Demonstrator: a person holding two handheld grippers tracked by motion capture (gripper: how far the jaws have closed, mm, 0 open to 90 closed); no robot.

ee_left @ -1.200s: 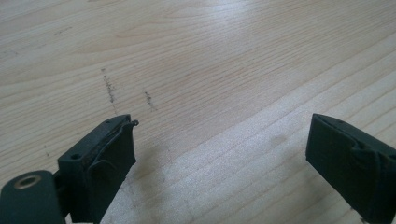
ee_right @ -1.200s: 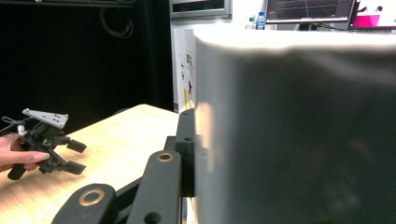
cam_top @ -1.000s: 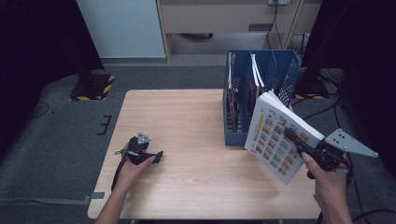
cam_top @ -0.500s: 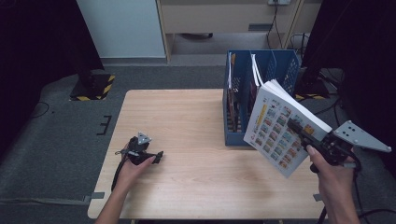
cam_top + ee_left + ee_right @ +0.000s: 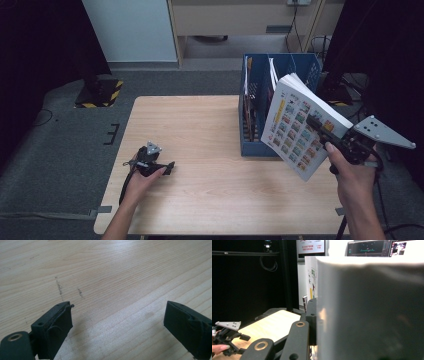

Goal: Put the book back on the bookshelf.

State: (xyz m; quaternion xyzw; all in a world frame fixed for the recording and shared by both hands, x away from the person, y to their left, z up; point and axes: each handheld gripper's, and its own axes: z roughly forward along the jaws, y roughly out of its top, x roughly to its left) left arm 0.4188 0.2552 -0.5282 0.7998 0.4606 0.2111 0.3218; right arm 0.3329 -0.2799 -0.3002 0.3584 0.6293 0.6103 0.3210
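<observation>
Book (image 5: 300,127) higher now — right claw (image 5: 320,125) clamped on it.

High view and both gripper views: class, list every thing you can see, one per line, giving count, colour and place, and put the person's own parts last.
Table: one, light wood, centre of the high view.
File rack: one, blue, on the table's far right part, with books or folders standing in it.
Book: one, white cover with rows of small coloured pictures, held tilted in the air in front of the rack.
Hazard-striped base: one, black and yellow, on the floor beyond the table's left corner.
Screens: at least two, dark, at the top of the right gripper view.
Left gripper: one, black, low over the table's near left, jaws open, nothing between them.
Right gripper: one, black with grey plate, shut on the book.
Hands: two, entering from the bottom.
</observation>
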